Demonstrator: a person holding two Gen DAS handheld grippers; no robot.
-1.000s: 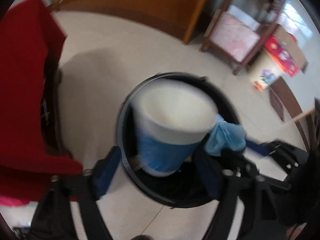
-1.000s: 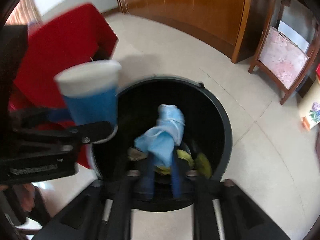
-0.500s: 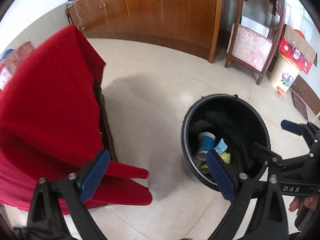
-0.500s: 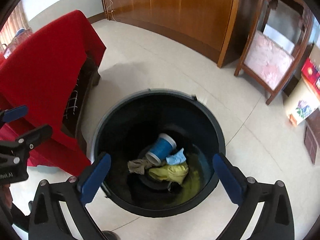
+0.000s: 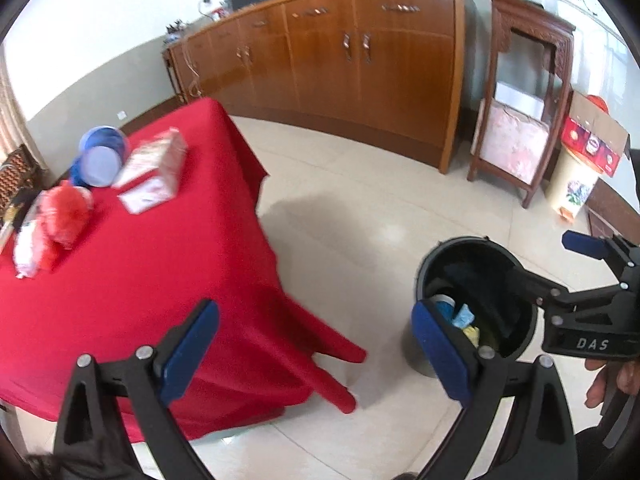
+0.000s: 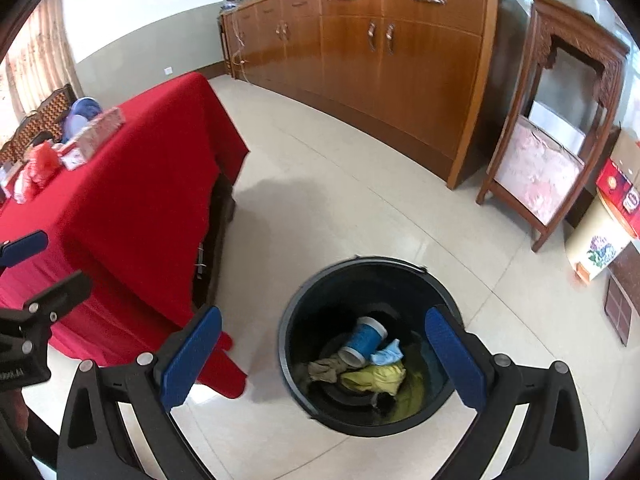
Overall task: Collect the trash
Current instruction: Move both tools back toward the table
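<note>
A black trash bin (image 6: pixel 368 268) stands on the tile floor; it also shows in the left wrist view (image 5: pixel 460 246). Inside lie a blue paper cup (image 6: pixel 363 340), a light blue mask (image 6: pixel 387 354), a yellow rag (image 6: pixel 376 376) and a brown scrap (image 6: pixel 325 370). My right gripper (image 6: pixel 324 364) is open and empty above the bin. My left gripper (image 5: pixel 316 356) is open and empty, above the floor between the bin and the red-clothed table (image 5: pixel 132 264). On the table lie red plastic bags (image 5: pixel 60 216), a pink box (image 5: pixel 154 172) and a blue container (image 5: pixel 98 158).
A long wooden cabinet (image 6: pixel 372 52) runs along the back wall. A wooden chair with a pink cushion (image 6: pixel 544 168) and a carton on a cream bin (image 6: pixel 600 236) stand at the right. Tile floor lies between the table and the cabinet.
The left gripper let go of the blue cup and the right let go of the blue mask; both now lie in the bin. Both grippers opened, rose and drew back; the left swung toward the table.
</note>
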